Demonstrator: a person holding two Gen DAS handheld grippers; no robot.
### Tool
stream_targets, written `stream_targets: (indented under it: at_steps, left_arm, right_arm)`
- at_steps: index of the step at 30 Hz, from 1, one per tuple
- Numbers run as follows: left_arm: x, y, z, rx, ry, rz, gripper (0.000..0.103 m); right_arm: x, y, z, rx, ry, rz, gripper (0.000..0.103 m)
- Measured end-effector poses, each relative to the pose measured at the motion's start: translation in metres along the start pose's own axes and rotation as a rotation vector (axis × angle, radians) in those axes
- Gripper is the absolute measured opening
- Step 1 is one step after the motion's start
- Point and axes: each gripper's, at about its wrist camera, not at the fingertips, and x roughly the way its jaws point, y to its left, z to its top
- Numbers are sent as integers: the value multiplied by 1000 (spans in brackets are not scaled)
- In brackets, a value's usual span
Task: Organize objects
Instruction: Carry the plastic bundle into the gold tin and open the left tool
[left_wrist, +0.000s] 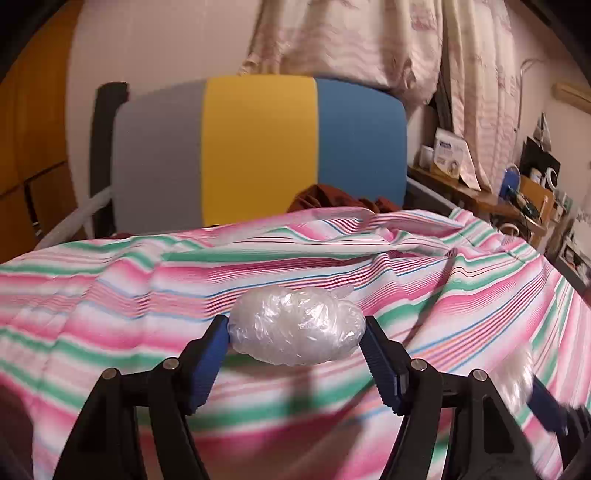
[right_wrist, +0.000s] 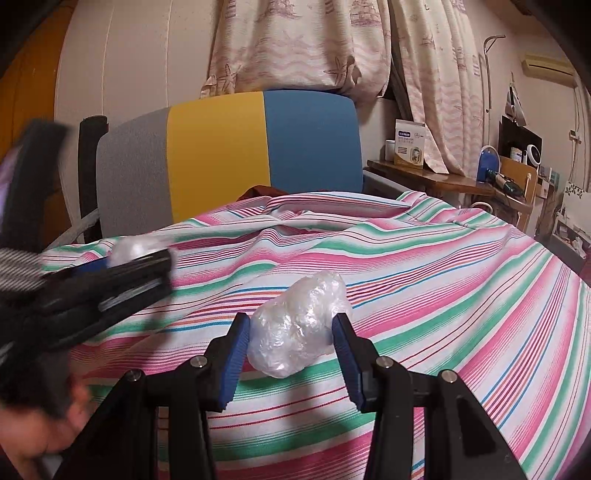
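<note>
Striped bedsheet (left_wrist: 110, 295); left tool (left_wrist: 295, 332) clamps plastic wad (left_wrist: 295, 325), right tool (right_wrist: 291, 328) clamps second wad (right_wrist: 295, 328).

A bed covered by a rumpled striped sheet (right_wrist: 424, 266) in pink, green and white carries everything. Beyond the sheet's far edge, a dark red cloth (left_wrist: 332, 201) lies bunched against the grey, yellow and blue headboard (left_wrist: 258, 151). On the sheet, nearer than that cloth, are two clear crumpled plastic bundles, each between gripper fingers.

Left gripper (left_wrist: 297, 332) and right gripper (right_wrist: 291, 328) each clamp something.
</note>
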Motion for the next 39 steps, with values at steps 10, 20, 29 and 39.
stream_targets:
  at_steps: [10,20,29,39]
  left_arm:
    - [-73,32,-50,-17,-8,18,72]
    - [-129,38,-81,-32,9,-55,72]
    - [-168,47,-98,-32,9,-78,72]
    - [-228,109,-102,-183,-3,-36,72]
  right_arm:
    - [-1,14,1,-79,2,-34,46]
    - [-6,28,1,-152,-22,-52,46]
    - [-9,36,1,-196,-36,-15,46]
    - [-7,54,0,-300,-12,38,46]
